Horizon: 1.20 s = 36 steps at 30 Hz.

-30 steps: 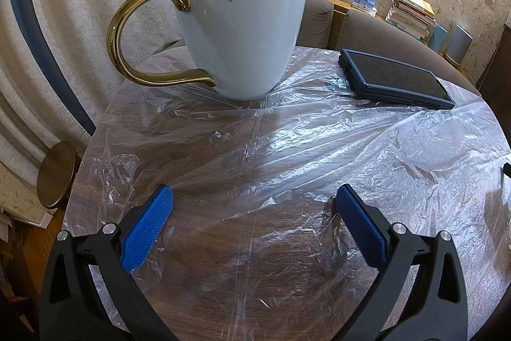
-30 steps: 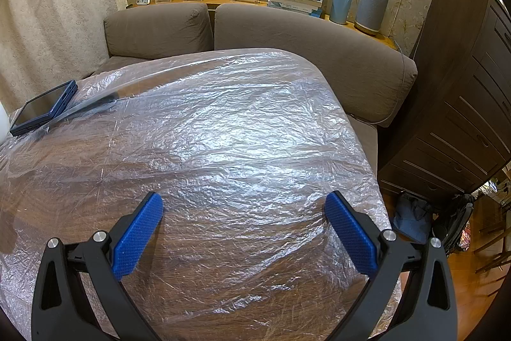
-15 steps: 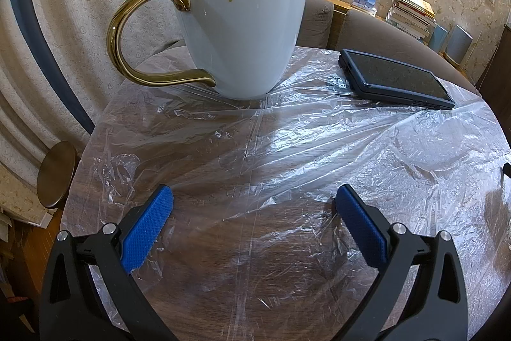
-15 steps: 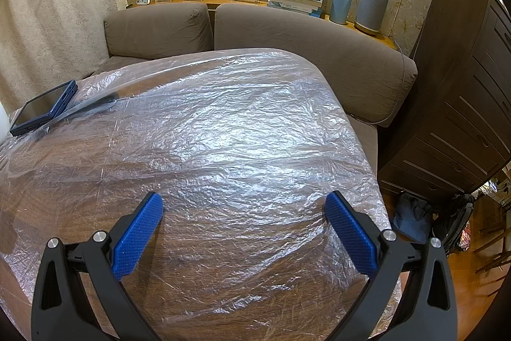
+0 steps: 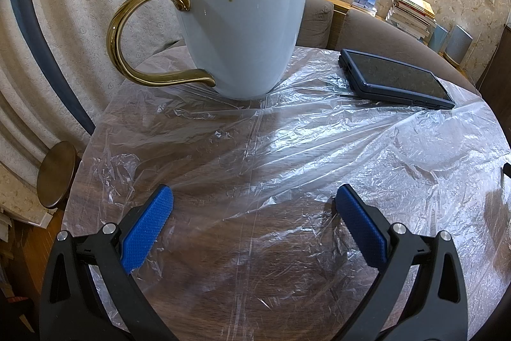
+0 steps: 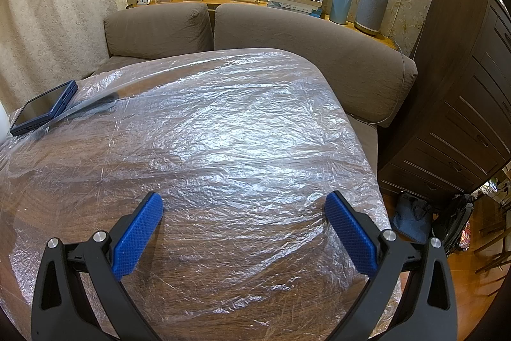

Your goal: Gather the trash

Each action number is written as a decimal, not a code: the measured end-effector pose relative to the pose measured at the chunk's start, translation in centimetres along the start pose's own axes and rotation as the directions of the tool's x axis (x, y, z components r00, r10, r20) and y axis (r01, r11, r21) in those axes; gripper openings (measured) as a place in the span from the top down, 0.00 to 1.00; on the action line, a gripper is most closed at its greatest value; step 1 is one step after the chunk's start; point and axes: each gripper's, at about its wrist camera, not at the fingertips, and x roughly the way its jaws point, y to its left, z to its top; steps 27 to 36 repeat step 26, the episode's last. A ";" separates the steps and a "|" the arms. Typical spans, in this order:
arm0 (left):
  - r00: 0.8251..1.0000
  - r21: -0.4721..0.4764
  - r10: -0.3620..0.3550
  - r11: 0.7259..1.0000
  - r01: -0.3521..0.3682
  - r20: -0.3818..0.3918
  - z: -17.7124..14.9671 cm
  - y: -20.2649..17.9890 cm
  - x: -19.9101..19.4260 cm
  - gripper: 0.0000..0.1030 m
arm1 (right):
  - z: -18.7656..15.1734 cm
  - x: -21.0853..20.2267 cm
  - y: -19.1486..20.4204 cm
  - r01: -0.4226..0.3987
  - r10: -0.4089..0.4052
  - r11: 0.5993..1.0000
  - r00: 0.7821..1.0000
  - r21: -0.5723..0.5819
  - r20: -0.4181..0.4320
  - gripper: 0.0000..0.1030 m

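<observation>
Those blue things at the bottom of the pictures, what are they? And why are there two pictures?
They are the soft blue tips of grabbing tools. A person holds one in each hand, and each tool has its own camera looking forward. One picture is from the left gripper, the other from the right gripper. Both are open and hold nothing. Below them is a round wooden table covered with a crinkly clear plastic sheet. On the sheet stand a white mug with a gold handle and a dark blue phone.
</observation>
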 end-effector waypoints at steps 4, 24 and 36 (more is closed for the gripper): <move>1.000 0.000 0.000 1.000 0.000 0.000 0.0 0.0 0.0 0.01 | 0.0 0.0 0.0 0.000 0.000 1.000 1.000 0.000 0.000 0.04; 1.000 0.022 -0.016 1.000 0.016 -0.001 0.1 0.0 0.1 0.01 | 0.0 -0.1 0.0 0.000 0.000 1.000 1.000 0.000 0.000 0.04; 1.000 0.021 -0.016 1.000 0.016 -0.001 0.1 0.0 0.0 0.01 | 0.0 -0.1 -0.1 0.000 0.000 1.000 1.000 0.000 0.000 0.04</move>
